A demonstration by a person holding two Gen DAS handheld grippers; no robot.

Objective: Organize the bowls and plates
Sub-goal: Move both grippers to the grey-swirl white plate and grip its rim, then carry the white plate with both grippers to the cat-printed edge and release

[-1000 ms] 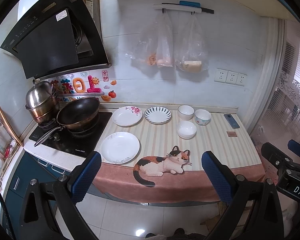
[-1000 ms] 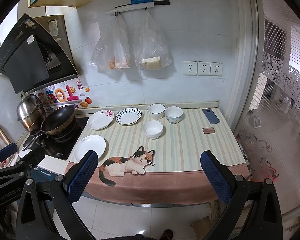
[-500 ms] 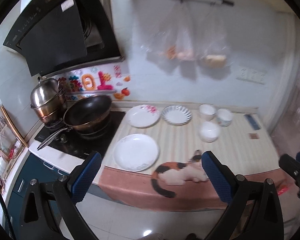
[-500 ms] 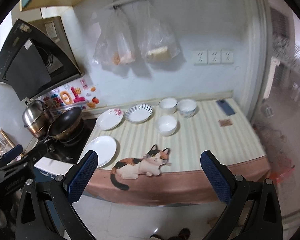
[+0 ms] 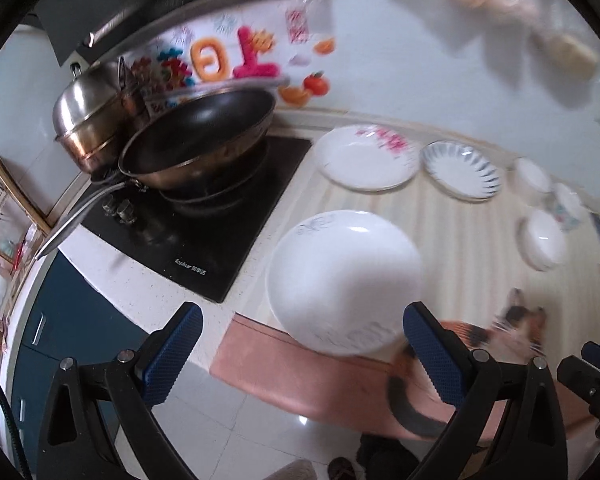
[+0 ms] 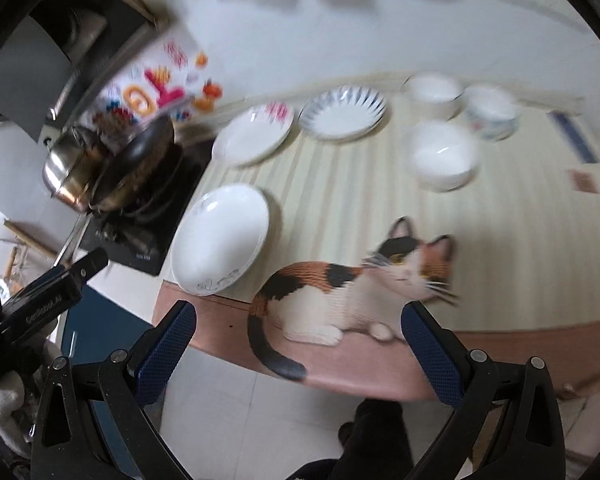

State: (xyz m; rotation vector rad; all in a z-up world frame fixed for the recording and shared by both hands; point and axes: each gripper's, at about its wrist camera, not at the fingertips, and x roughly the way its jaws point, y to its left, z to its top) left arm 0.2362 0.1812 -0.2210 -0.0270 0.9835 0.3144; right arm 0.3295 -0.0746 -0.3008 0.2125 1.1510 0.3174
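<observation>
The left claw [image 5: 300, 344] is wide apart and empty, facing the near white plate [image 5: 344, 280] at the worktop [image 5: 480, 248] edge, probably because it is first to stack. The right claw [image 6: 296, 348] is also apart, holding nothing, facing the bowls [image 6: 444, 156].

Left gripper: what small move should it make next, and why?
Probably ease the open left gripper forward and down to the near rim of the plain white round plate. The plate lies just ahead at the counter's front edge, and both fingers hold nothing.
</observation>
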